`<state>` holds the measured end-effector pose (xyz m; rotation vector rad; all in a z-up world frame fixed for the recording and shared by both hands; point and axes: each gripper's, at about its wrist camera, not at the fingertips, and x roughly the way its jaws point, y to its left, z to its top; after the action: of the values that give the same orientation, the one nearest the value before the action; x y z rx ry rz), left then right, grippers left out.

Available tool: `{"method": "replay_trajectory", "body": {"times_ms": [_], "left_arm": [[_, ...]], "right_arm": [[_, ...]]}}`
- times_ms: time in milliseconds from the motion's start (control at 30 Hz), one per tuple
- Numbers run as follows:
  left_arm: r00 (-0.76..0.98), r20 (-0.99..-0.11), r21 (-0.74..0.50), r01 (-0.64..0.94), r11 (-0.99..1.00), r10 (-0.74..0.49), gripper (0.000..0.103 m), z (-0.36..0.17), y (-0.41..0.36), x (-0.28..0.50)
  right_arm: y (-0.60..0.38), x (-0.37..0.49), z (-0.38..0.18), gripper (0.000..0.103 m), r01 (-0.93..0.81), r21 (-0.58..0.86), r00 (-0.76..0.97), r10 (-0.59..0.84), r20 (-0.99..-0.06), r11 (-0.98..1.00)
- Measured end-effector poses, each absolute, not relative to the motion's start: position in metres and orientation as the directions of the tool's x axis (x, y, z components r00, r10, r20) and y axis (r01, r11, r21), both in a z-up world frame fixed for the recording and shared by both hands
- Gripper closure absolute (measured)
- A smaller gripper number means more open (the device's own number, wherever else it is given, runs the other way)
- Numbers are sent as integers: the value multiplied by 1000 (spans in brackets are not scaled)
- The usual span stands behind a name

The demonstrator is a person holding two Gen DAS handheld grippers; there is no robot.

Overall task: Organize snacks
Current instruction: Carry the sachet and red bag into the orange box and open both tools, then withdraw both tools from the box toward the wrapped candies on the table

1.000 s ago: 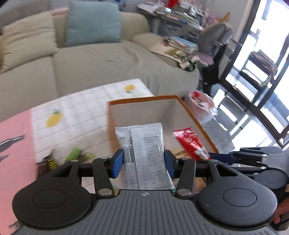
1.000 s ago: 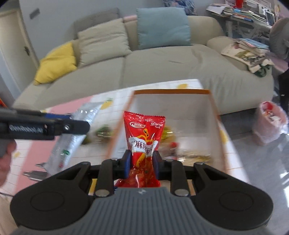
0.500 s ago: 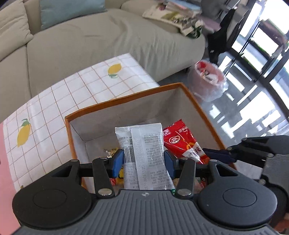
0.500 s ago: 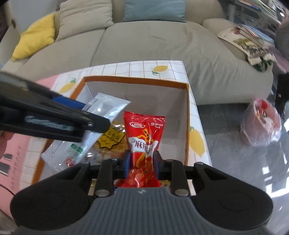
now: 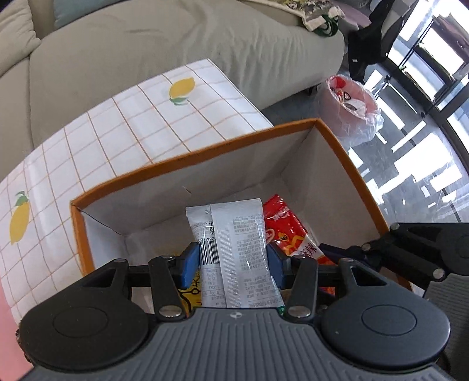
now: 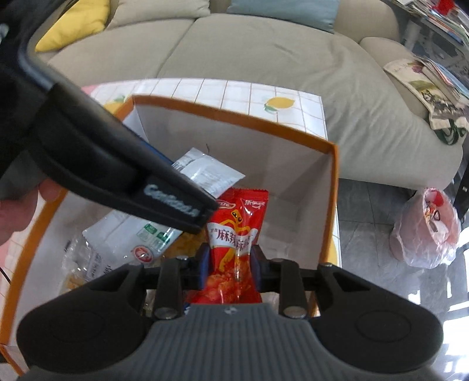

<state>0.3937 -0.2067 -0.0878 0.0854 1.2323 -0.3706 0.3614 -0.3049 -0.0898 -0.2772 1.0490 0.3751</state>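
Left gripper (image 5: 233,259): pointed steeply down into the box, its blue pads against the two edges of the white packet; jaws were opening, the packet between them and not yet free.
White packet (image 5: 234,249): upright between the left pads, barcode and printed back toward the camera, its top edge above the box floor. From the right wrist view (image 6: 205,173) it slanted across the box under the left gripper's black finger.
Right gripper (image 6: 230,263): also aimed down into the box, just beside the left gripper; jaws were opening, with the red packet between the pads and touching them.
Red packet (image 6: 234,231): upright in the right jaws, yellow figure and white lettering on the front, its crimped top toward the far wall. In the left wrist view (image 5: 288,234) it sat just right of the white packet.
Box (image 5: 205,158): orange rim, pale grey inside, open at the top, on the table near its corner.
Box contents: a yellow packet (image 5: 190,290) low under the left jaws; other wrappers on the floor, too hidden to name.
Table (image 5: 117,134): white grid cloth with lemon prints.
Sofa (image 6: 263,52): beige, behind the table, with a yellow cushion (image 6: 76,20).
Bin (image 6: 425,228): pink, lined with a clear bag, on the floor right of the table.
Hand (image 6: 20,205): a thumb and palm at the left edge, on the left gripper.
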Motion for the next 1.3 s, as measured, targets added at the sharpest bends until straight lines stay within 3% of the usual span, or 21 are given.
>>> {"method": "replay_trajectory", "body": {"times_ms": [300, 433, 900, 1067, 1300], "left_arm": [[267, -936, -138, 316, 939, -228, 39, -87, -202, 391], [272, -933, -148, 309, 940, -237, 38, -79, -196, 387], [367, -897, -115, 344, 932, -246, 38, -15, -168, 334], [430, -868, -106, 327, 939, -248, 38, 14, -143, 305], [545, -808, -58, 306, 950, -225, 36, 41, -101, 247]], "right_arm": [[-297, 360, -95, 64, -463, -88, 438, 142, -887, 882], [-298, 357, -94, 53, -451, -91, 430, 127, -894, 888], [-284, 313, -45, 44, -355, -78, 470, 106, -877, 931], [-276, 289, -18, 34, -304, -39, 519, 131, -845, 952], [-255, 254, 13, 29, -256, 84, 589, 224, -776, 963]]}}
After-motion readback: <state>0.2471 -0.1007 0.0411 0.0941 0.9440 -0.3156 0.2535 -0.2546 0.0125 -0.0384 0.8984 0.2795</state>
